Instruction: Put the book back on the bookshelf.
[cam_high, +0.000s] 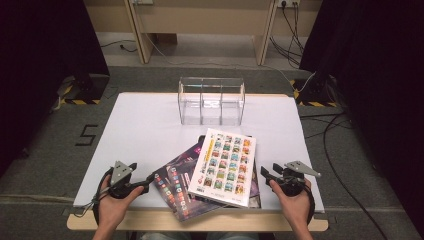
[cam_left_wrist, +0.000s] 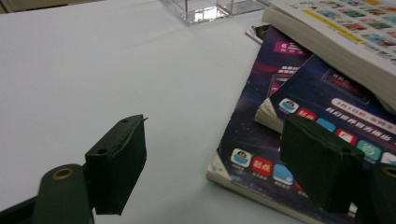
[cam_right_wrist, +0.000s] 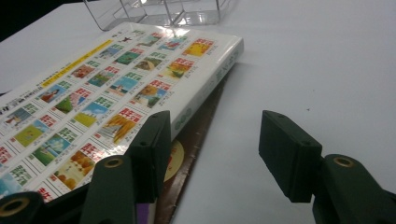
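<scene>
Tools (cam_high: 150, 179) beside thick white picture-grid book (cam_high: 225, 167)

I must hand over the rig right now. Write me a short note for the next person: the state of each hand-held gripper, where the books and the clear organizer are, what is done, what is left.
Left hand-held gripper: open, holds nothing, low at the left edge of the dark books.
Right hand-held gripper: open, holds nothing, beside the right edge of the white book.
Books: one stack at the near middle of the white table; the white book lies on top of the dark ones, all flat.
Clear organizer: upright behind the stack, its three compartments look empty.
Done: no book is lifted yet.
Left: probably to grip each book and stand it in the organizer.
</scene>
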